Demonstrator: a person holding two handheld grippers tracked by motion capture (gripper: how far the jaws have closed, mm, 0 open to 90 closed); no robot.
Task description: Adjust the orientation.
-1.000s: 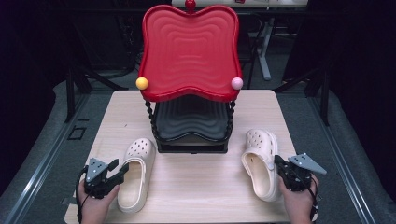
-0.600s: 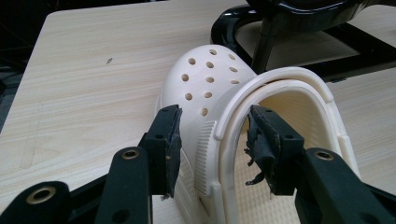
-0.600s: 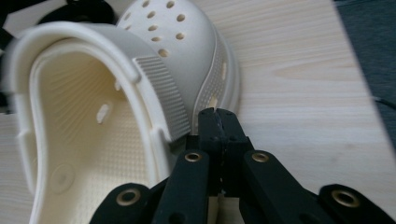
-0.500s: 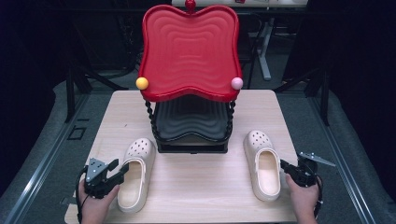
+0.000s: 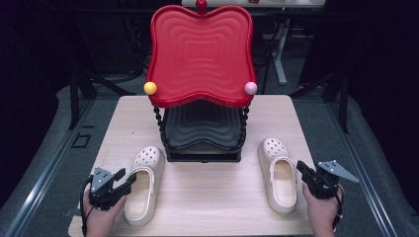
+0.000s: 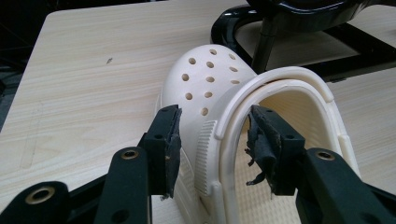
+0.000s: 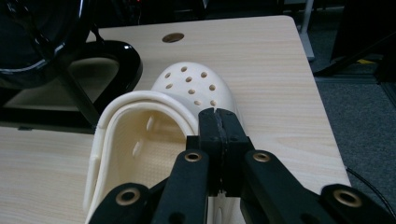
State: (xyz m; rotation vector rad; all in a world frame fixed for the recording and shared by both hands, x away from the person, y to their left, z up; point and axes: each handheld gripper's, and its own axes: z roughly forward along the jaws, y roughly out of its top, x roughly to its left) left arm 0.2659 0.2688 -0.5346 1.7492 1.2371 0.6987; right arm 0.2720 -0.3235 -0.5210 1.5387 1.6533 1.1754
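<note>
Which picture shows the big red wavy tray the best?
The high view: the red wavy plastic tray shows whole there, atop the black stand, with its yellow ball and pink ball. The two gripper views catch the black stand's lower parts, not the red tray.

2 cream clogs [image 5: 144, 182] [image 5: 278, 173], upright, toes fwd, flanking rack
</note>
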